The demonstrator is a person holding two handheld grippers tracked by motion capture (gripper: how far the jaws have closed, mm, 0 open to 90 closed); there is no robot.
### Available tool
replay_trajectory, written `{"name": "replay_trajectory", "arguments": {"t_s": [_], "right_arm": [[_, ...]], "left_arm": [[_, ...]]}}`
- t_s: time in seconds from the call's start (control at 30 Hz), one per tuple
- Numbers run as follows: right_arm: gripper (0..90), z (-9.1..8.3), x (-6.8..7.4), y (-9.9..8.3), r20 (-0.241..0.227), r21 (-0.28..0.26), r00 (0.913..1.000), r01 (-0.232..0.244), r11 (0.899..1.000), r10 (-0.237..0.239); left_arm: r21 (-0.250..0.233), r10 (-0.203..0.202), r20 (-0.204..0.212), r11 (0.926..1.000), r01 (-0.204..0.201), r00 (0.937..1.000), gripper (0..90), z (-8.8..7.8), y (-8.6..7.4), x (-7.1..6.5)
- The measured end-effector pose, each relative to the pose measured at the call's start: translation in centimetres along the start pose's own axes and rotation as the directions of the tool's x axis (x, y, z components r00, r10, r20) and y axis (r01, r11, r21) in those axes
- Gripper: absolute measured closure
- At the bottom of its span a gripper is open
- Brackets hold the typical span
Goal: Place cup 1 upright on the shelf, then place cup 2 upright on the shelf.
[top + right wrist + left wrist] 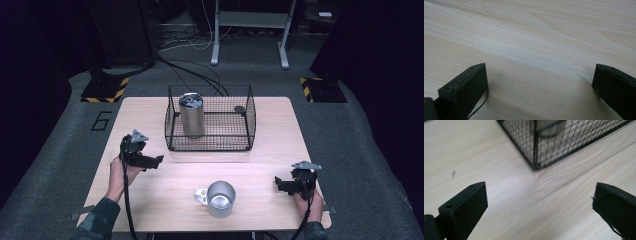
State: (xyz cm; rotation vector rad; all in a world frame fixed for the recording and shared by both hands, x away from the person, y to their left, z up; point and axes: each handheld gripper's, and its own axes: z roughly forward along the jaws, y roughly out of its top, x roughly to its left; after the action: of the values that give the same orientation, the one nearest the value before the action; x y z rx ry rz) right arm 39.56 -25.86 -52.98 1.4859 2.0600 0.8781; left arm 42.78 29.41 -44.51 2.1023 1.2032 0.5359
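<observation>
Wooden table (150, 210): level. Wire basket (210, 119) at far centre; a steel tumbler (192, 115) stands upright in its left half. Metal mug (220, 198) stands near centre, handle to the left, between the hands and well apart from both. Left gripper (150, 161) near the basket's near-left corner, jaws wide, empty. Right gripper (281, 184) right of the mug, jaws wide, empty.

The high view looks forward and down from above the near edge, taking in the whole surface (150, 200). The left gripper view sits low and close to the wood, facing a corner of the wire basket (535, 157) at the upper middle of its frame; the high view shows that basket (210, 142) at centre. The right gripper view hangs close over bare wood
</observation>
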Motion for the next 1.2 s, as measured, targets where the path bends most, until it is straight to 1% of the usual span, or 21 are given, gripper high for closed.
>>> {"name": "replay_trajectory", "arguments": {"t_s": [0.07,0.17,0.33,0.37,0.4,0.43,0.47,0.53,0.57,0.6,0.67,0.7,0.73,0.77,0.83,0.87,0.9,0.97,1.13,1.17,1.2], "right_arm": [[0.0,0.0,0.0,0.0,0.000,0.000,1.0000,0.000,1.000,0.000],[0.0,0.0,0.0,0.0,0.000,0.000,1.0000,0.001,1.000,-0.001],[0.0,0.0,0.0,0.0,0.001,0.000,1.0000,-0.001,1.000,0.001],[0.0,0.0,0.0,0.0,0.001,0.000,1.0000,-0.001,1.000,0.001],[0.0,0.0,0.0,0.0,0.001,0.000,1.0000,-0.001,1.000,0.001],[0.0,0.0,0.0,0.0,-0.003,-0.001,1.0000,0.001,1.000,-0.001],[0.0,0.0,0.0,0.0,-0.003,-0.001,1.0000,0.001,1.000,-0.001],[0.0,0.0,-0.1,0.0,-0.003,0.000,0.9999,0.011,1.000,-0.011],[0.0,0.0,-0.1,0.0,-0.003,0.000,0.9999,0.011,1.000,-0.011],[0.0,0.0,0.0,0.1,-0.006,0.001,0.9999,0.016,1.000,-0.016],[0.0,0.1,0.2,0.1,-0.023,-0.004,0.9995,0.022,1.000,-0.023],[0.0,0.0,0.3,0.1,-0.036,-0.003,0.9987,0.036,0.999,-0.036],[0.0,0.0,0.4,0.0,-0.043,-0.003,0.9983,0.039,0.999,-0.039],[0.0,0.0,0.4,0.0,-0.044,-0.007,0.9980,0.045,0.999,-0.045],[0.0,0.0,0.4,0.0,-0.040,-0.008,0.9982,0.044,0.999,-0.045],[0.0,0.0,0.4,0.0,-0.039,-0.003,0.9983,0.044,0.999,-0.044],[0.0,0.0,0.4,0.0,-0.035,-0.005,0.9988,0.034,0.999,-0.034],[0.0,-0.1,0.7,-0.1,-0.014,-0.003,0.9998,0.015,1.000,-0.015],[0.0,-0.2,0.6,-0.2,-0.017,-0.002,0.9996,0.025,1.000,-0.025],[0.0,-0.2,0.6,-0.2,-0.017,-0.002,0.9996,0.025,1.000,-0.025],[0.0,-0.2,0.6,-0.2,-0.017,-0.002,0.9996,0.025,1.000,-0.025]], "left_arm": [[0.011,-0.023,-0.025,0.9997,0.023,0.9994,0.1,0.5,-1.4,0.5],[0.037,-0.060,-0.044,0.9974,0.062,0.9972,0.1,1.1,-3.2,1.4],[0.037,-0.060,-0.044,0.9974,0.062,0.9972,0.0,1.1,-3.2,1.4],[0.110,-0.128,-0.049,0.9850,0.133,0.9906,0.0,2.3,-6.3,3.2],[0.110,-0.128,-0.049,0.9850,0.133,0.9906,0.1,2.3,-6.3,3.2],[0.112,-0.132,-0.066,0.9840,0.139,0.9891,0.1,2.6,-7.1,3.4],[0.112,-0.132,-0.066,0.9840,0.139,0.9891,0.1,2.6,-7.1,3.4],[0.112,-0.121,-0.072,0.9853,0.128,0.9900,0.0,2.9,-7.6,3.4],[0.105,-0.104,-0.081,0.9881,0.113,0.9913,0.0,3.1,-7.9,3.3],[0.085,-0.093,-0.077,0.9914,0.099,0.9927,0.0,3.0,-8.2,3.4],[0.073,-0.104,-0.078,0.9912,0.110,0.9915,0.0,2.9,-8.5,3.6],[0.070,-0.098,-0.073,0.9922,0.103,0.9925,0.0,2.8,-8.6,3.7],[0.042,-0.090,-0.067,0.9948,0.093,0.9937,0.0,2.9,-8.8,3.8],[-0.017,-0.091,-0.055,0.9958,0.090,0.9943,0.0,2.9,-9.4,4.0],[-0.010,-0.091,-0.054,0.9959,0.090,0.9944,0.0,2.8,-9.5,4.1],[-0.019,-0.097,-0.057,0.9952,0.096,0.9936,0.0,2.8,-9.6,4.1],[-0.006,-0.096,-0.055,0.9954,0.096,0.9939,0.0,2.7,-9.5,4.2],[-0.016,-0.101,-0.057,0.9948,0.100,0.9932,0.0,2.8,-9.6,4.2],[-0.016,-0.101,-0.057,0.9948,0.100,0.9932,0.0,2.8,-9.6,4.2],[-0.008,-0.110,-0.071,0.9940,0.109,0.9914,0.0,3.0,-9.3,4.5],[-0.008,-0.110,-0.071,0.9940,0.109,0.9914,0.1,3.0,-9.3,4.5]]}}
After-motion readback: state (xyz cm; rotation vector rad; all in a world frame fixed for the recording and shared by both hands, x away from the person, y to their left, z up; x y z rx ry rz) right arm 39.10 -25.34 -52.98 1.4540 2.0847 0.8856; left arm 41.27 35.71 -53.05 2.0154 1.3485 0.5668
